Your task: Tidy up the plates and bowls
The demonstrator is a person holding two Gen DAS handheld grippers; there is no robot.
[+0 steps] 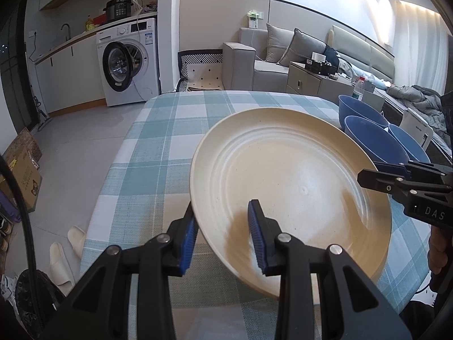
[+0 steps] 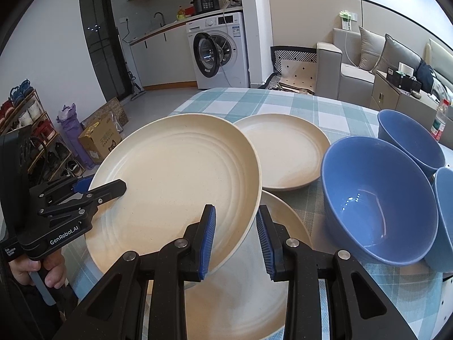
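Item: round cream ridged plate (image 2: 175,175), lifted, rim clamped by left gripper (image 1: 223,232) and right gripper (image 2: 235,238); next, judged: lower onto cream plate (image 2: 283,153) mid-table (image 1: 158,147).

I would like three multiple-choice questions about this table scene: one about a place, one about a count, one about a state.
1. Where is the lifted plate?
A. Inside a bowl
B. Above another cream plate
C. On the floor

2. How many blue bowls does the right wrist view show?
A. One
B. Three
C. Five

3. How is the lifted plate held?
A. By the left gripper alone
B. By neither gripper
C. By both, the right gripper too

Key: 1 B, a second cream plate shows under its raised rim. 2 B, three bowls stand together on the right. 3 C, each gripper's pads clamp the rim from opposite sides.
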